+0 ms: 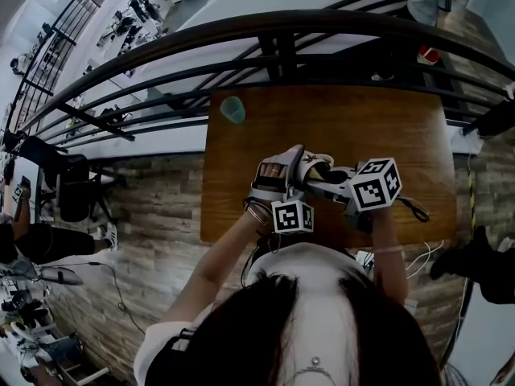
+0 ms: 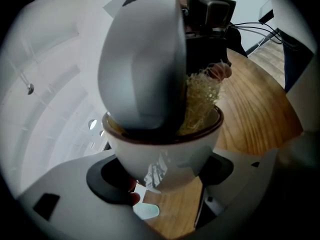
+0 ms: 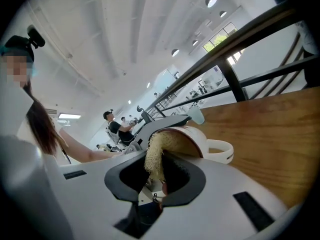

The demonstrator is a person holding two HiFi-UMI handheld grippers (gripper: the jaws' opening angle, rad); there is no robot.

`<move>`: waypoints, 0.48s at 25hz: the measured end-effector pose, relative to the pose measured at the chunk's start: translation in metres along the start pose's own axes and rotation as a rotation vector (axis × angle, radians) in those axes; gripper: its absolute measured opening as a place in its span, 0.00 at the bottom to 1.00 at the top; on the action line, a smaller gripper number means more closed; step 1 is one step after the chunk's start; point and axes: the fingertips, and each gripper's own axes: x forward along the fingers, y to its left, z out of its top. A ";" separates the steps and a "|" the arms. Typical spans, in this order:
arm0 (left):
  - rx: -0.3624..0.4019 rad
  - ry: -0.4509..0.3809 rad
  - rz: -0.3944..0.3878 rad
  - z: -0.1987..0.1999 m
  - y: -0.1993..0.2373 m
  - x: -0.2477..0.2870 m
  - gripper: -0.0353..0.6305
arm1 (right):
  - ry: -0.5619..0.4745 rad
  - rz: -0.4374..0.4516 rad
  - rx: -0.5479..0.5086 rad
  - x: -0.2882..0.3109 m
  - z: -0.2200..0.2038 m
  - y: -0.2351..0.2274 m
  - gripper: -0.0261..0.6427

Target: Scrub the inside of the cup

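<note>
Clamped shut on fibrous scrubber [image 3: 156, 154] in right gripper [image 3: 155, 176], tip pushed into white cup [image 2: 165, 154]. Gripped across cup body by left gripper [image 2: 162, 176], lifted over wooden table [image 2: 250, 119]. Best done holding cup steady, twisting scrubber round inner wall, pressing down to bottom. Cup floor, scrubber tip hidden; handle [image 3: 222, 151] seen only in right gripper view.

head: steeply down over table [image 1: 362, 127] | gripper views: close, opposed, share cup [image 2: 165, 154] [image 3: 200, 136]
</note>
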 end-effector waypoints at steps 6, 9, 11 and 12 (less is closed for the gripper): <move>-0.021 0.008 0.014 0.000 0.005 -0.002 0.64 | -0.094 0.024 0.069 -0.003 0.007 0.002 0.16; -0.026 0.010 0.025 0.000 0.006 -0.002 0.64 | -0.155 0.046 0.118 -0.005 0.010 0.002 0.16; -0.022 0.012 0.039 0.001 0.006 -0.001 0.64 | -0.188 0.057 0.143 -0.007 0.011 0.000 0.16; -0.021 0.012 0.044 0.000 0.007 0.000 0.64 | -0.200 0.061 0.152 -0.008 0.012 0.000 0.16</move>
